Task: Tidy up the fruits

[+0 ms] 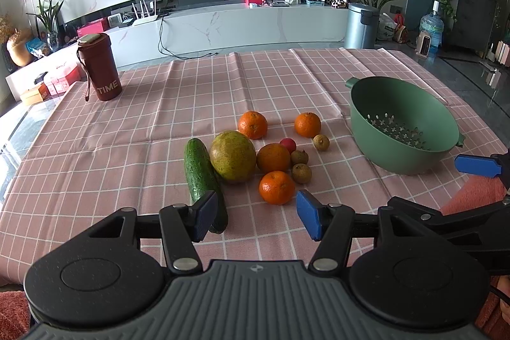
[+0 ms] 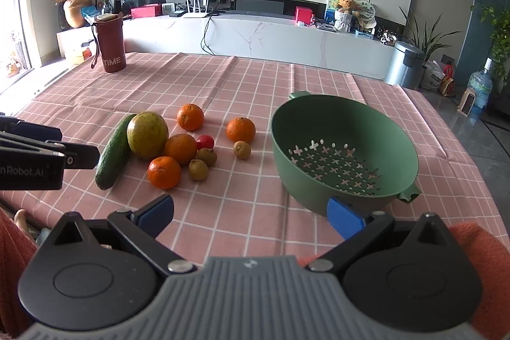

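A cluster of fruit lies on the pink checked tablecloth (image 1: 127, 129): a cucumber (image 1: 204, 174), a green-yellow mango (image 1: 233, 156), several oranges such as the nearest one (image 1: 276, 187), a small red fruit (image 1: 288, 145) and small brown longans (image 1: 301, 173). An empty green colander (image 1: 401, 129) stands to their right; it also shows in the right wrist view (image 2: 344, 148). My left gripper (image 1: 255, 217) is open and empty, just in front of the cucumber and nearest orange. My right gripper (image 2: 250, 214) is open and empty, in front of the colander.
A dark red tumbler marked TIME (image 1: 99, 67) stands at the table's far left. Behind the table are a white TV cabinet (image 1: 223, 27), a wall television and a metal bin (image 1: 361, 26). The tablecloth's right edge drops off beyond the colander.
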Motion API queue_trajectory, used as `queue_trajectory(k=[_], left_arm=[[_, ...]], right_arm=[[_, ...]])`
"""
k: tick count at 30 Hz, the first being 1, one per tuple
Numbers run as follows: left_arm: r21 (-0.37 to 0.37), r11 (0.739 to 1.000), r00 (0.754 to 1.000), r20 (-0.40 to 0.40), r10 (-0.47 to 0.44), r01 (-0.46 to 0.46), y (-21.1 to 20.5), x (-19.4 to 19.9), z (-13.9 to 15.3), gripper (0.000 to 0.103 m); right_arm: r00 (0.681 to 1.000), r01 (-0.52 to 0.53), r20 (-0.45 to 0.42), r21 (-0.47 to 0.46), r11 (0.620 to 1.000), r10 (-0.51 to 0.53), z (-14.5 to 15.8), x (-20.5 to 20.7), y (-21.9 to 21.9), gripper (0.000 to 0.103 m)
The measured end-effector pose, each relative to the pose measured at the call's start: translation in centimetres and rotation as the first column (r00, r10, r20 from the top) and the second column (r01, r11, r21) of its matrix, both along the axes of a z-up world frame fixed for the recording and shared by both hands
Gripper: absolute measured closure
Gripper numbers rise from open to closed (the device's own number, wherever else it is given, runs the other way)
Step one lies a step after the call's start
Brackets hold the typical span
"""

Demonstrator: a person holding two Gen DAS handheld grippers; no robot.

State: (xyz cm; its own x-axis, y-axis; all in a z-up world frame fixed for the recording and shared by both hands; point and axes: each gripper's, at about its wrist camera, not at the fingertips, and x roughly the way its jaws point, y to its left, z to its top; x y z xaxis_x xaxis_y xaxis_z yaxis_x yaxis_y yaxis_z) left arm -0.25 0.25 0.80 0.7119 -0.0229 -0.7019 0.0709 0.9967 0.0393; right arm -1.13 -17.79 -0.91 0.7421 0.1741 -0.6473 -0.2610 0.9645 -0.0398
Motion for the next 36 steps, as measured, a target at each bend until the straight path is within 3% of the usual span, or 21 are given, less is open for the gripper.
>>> queue_trajectory(k=[24, 36], left_arm=[[-0.009, 1.000, 1.000, -0.001, -0.001, 0.001, -0.1, -0.2, 0.1, 0.035], [-0.074, 0.997, 1.000, -0.025, -0.010, 0.008, 1.6, 1.7, 0.0, 0.039]], right_arm=[[1.000, 0.000, -0.004, -0.009, 1.000, 0.000, -0.2, -0.2, -0.1, 0.005], [0.999, 0.003, -0.049, -0.014, 1.000, -0.004, -0.1, 0.7, 0.6, 0.005]])
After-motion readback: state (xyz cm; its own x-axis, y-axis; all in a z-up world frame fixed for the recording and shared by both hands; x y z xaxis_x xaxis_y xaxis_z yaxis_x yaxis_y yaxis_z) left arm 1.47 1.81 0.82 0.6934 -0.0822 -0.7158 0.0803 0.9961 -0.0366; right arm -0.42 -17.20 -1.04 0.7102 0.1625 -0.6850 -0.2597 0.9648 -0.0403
